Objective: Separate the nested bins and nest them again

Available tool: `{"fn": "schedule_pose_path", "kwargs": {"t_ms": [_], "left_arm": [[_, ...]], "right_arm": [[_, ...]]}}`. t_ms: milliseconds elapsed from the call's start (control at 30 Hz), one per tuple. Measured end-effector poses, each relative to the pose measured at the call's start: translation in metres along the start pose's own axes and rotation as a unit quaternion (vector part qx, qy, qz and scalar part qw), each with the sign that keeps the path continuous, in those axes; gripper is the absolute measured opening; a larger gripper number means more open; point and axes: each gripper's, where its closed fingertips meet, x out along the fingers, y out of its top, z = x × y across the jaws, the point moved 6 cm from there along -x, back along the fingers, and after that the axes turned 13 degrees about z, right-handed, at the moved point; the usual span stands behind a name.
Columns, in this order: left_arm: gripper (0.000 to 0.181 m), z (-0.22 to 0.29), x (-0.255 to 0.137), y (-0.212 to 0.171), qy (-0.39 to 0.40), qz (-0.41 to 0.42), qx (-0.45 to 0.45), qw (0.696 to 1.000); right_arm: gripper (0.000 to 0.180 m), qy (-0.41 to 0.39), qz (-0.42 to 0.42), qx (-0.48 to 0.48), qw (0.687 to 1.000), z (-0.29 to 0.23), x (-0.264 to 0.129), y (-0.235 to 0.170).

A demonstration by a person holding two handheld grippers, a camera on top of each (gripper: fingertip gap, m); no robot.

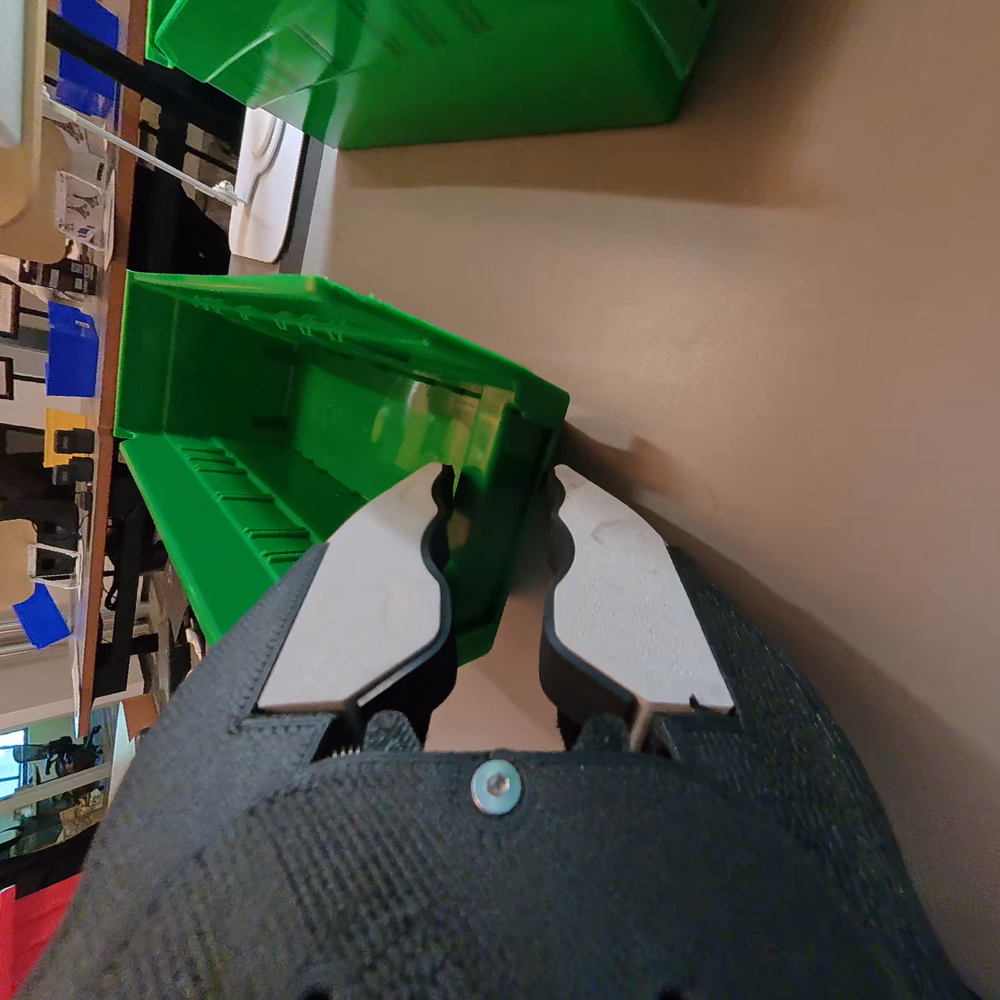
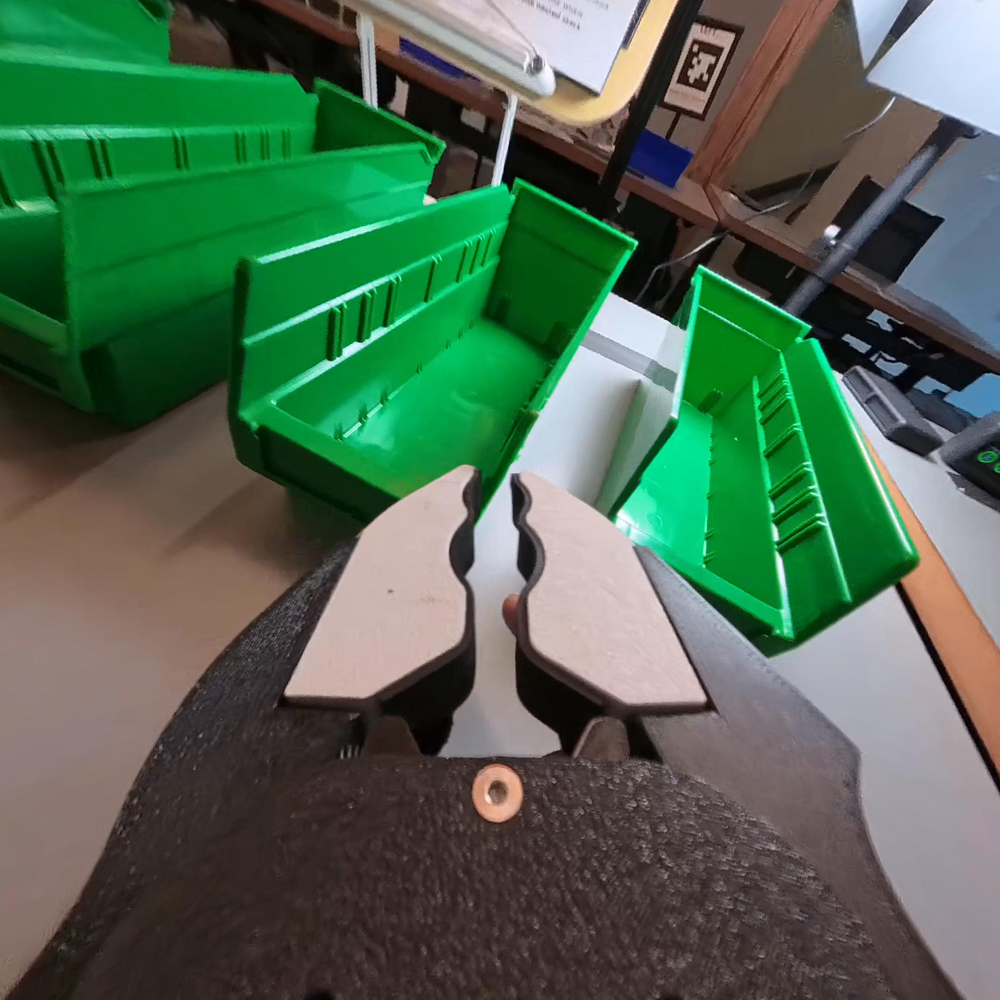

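Left gripper [image 1: 500, 481] part-open, straddling front wall of long green plastic bin [image 1: 303, 433], long axis running ahead; right gripper [image 2: 495, 487] narrow, empty, second green bin [image 2: 427, 379] just ahead-left

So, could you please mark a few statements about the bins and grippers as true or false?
1. Every bin in view is green. True.
2. The right gripper holds a bin. False: nothing sits between its fingers.
3. The left gripper straddles the end wall of a small bin. True.
4. In the right wrist view, the middle bin and the right-hand bin are nested. False: they sit apart, with bare table between.
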Motion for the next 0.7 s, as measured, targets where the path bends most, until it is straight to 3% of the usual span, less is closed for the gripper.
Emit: {"fn": "schedule_pose_path", "kwargs": {"t_ms": [267, 400, 500, 633, 700], "left_arm": [[0.034, -0.001, 0.001, -0.002, 0.017, 0.008, 0.003, 1.0], [0.034, -0.002, 0.0, -0.005, 0.023, 0.014, 0.003, 1.0], [0.034, -0.003, 0.002, -0.005, 0.024, 0.015, 0.004, 1.0], [0.034, -0.003, 0.002, -0.004, 0.03, 0.013, 0.009, 0.999], [0.034, -0.002, 0.001, -0.005, 0.032, 0.016, 0.006, 0.999]], "right_arm": [[0.009, -0.036, -0.058, -0.01, 0.998, 0.017, 0.03, -0.004], [0.014, -0.098, 0.028, -0.084, 0.991, 0.016, 0.016, 0.035], [0.016, 0.007, 0.096, -0.097, 0.991, -0.029, 0.007, 0.066], [0.025, 0.178, 0.02, -0.035, 0.983, -0.101, 0.019, 0.058], [0.023, 0.186, -0.015, -0.037, 0.982, -0.114, 0.033, 0.047]]}}
